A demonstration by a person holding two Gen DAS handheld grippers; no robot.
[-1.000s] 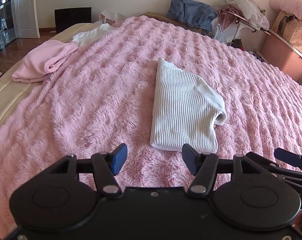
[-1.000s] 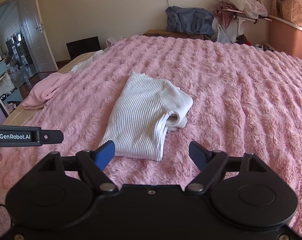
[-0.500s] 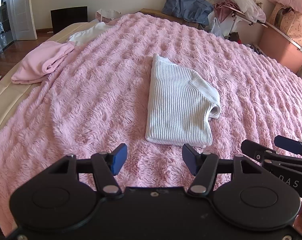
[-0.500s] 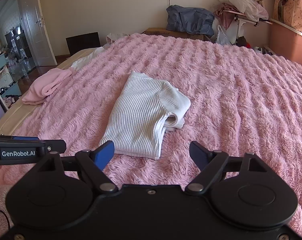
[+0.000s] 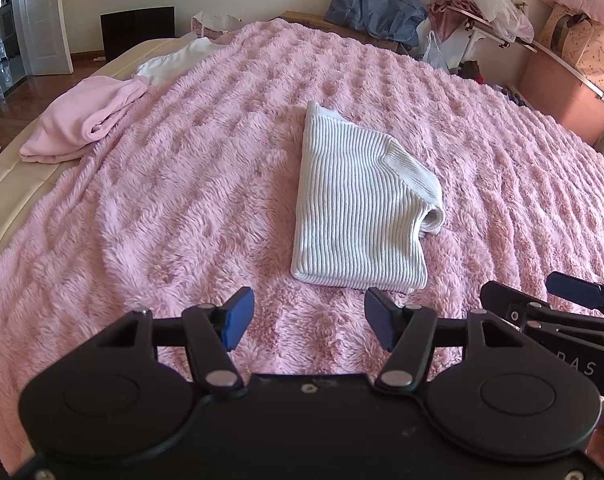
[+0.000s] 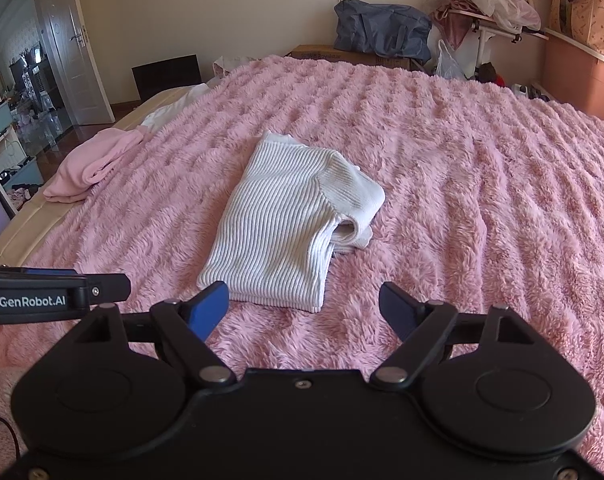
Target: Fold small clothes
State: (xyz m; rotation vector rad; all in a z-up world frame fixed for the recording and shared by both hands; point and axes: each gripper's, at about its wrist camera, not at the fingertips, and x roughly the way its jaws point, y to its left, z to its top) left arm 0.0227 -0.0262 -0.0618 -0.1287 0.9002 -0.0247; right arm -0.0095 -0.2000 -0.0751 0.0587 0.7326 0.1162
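Two grippers are held above a pink plush blanket [image 5: 150,200], on which a folded white ribbed sweater [image 5: 354,208] is laid. The left gripper [image 5: 308,318] is kept just short of the sweater's near edge, jaws spread apart and nothing between them. The right gripper [image 6: 304,312] is likewise held near that hem, jaws wide and empty. A pink garment [image 5: 82,120] and a white garment [image 5: 174,60] are seen well beyond the sweater, at the blanket's far left edge.
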